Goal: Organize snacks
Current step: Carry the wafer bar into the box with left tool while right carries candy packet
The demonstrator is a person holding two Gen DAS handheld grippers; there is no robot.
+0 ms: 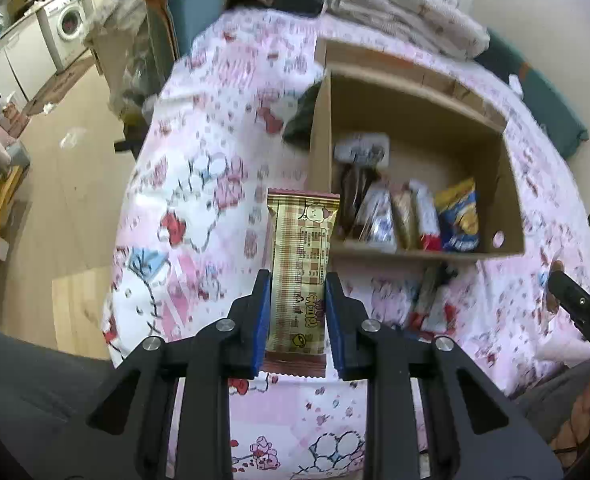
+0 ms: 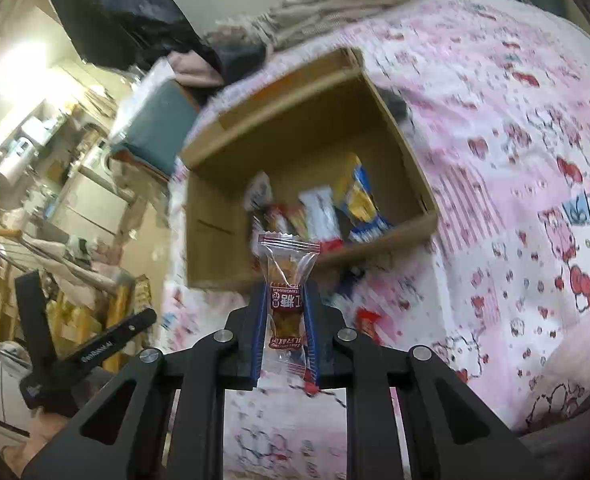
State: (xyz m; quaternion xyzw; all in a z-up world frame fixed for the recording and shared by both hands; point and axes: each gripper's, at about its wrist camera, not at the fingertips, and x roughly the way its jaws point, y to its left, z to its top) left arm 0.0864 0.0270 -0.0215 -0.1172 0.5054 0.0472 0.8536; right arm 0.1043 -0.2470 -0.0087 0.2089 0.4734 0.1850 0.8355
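Observation:
My left gripper (image 1: 298,280) is shut on a gold checked snack bar (image 1: 301,256) that stands upright between its blue pads, above the bed. My right gripper (image 2: 286,292) is shut on a clear-wrapped brown snack with a red label (image 2: 286,280). Ahead of both lies an open cardboard box (image 1: 511,184), whose far wall (image 2: 295,148) faces the right wrist view. Several snack packets stand in a row along its near wall, among them a blue and yellow bag (image 1: 457,216) (image 2: 361,200). A red and white packet (image 1: 433,304) lies on the bedspread in front of the box.
The box sits on a bed with a pink cartoon-cat bedspread (image 1: 215,184). Crumpled blankets (image 1: 407,8) pile at the bed's far end. Wooden floor (image 1: 67,184) and a washing machine (image 1: 69,24) are to the left. Part of the other gripper (image 1: 583,312) shows at the right edge.

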